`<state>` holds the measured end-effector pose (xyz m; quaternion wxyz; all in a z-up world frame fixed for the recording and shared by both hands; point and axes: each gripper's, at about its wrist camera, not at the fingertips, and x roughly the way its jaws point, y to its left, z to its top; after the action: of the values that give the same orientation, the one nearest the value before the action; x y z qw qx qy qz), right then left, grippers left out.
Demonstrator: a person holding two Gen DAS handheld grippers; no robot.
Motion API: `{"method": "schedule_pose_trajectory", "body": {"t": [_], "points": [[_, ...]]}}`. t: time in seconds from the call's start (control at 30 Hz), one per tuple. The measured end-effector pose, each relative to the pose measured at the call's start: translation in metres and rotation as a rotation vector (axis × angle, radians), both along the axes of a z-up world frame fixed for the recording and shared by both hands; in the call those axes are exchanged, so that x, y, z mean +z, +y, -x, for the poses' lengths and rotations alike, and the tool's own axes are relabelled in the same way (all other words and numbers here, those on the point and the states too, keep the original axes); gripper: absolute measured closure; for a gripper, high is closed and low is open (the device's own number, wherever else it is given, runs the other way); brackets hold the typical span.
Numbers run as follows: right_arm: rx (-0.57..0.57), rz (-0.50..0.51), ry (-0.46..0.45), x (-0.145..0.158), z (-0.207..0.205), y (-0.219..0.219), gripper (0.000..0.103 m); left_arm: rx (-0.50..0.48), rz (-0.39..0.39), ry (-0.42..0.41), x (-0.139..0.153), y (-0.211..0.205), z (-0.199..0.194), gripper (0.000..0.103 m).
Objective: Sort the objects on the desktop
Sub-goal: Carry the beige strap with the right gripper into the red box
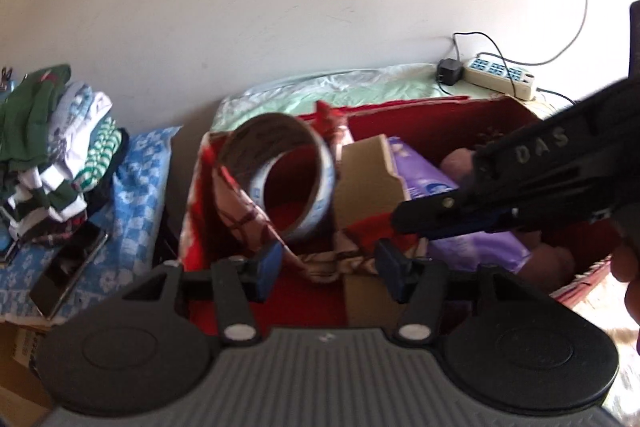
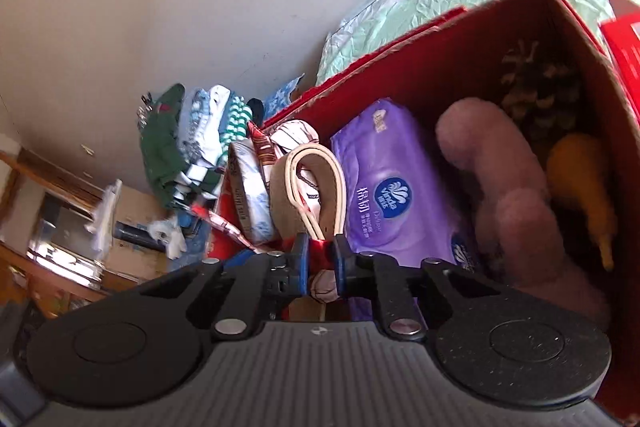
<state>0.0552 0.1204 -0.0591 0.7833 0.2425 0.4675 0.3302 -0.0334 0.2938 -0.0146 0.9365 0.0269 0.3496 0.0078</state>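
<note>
Left wrist view: left tongs (image 1: 326, 269) apart above red box (image 1: 440, 119) holding tape roll (image 1: 296, 179), tissue pack (image 1: 424, 179); right tongs (image 2: 320, 263) nearly together, grip unclear.

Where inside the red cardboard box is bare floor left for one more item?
Bare red floor shows at the near left corner, bordered by the tape roll and patterned ribbon. The right half is crowded: purple tissue pack, pinkish plush toy, pine cone.

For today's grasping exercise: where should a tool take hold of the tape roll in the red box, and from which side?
Grip the tape roll across its upper rim, one finger inside the cardboard core and one outside, coming from above. It stands on edge, tilted, in the red box, its hole facing the left tool, so the rim is exposed.
</note>
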Motion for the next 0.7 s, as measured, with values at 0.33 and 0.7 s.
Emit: {"method": "schedule_pose_trajectory", "body": {"t": [0.33, 0.7], "points": [[0.041, 0.128, -0.061, 0.004, 0.001, 0.025, 0.083, -0.007, 0.009, 0.018, -0.005, 0.004, -0.001, 0.045], [0.01, 0.08, -0.031, 0.005, 0.004, 0.013, 0.08, 0.012, -0.004, -0.007, 0.0, 0.006, 0.007, 0.044]]}}
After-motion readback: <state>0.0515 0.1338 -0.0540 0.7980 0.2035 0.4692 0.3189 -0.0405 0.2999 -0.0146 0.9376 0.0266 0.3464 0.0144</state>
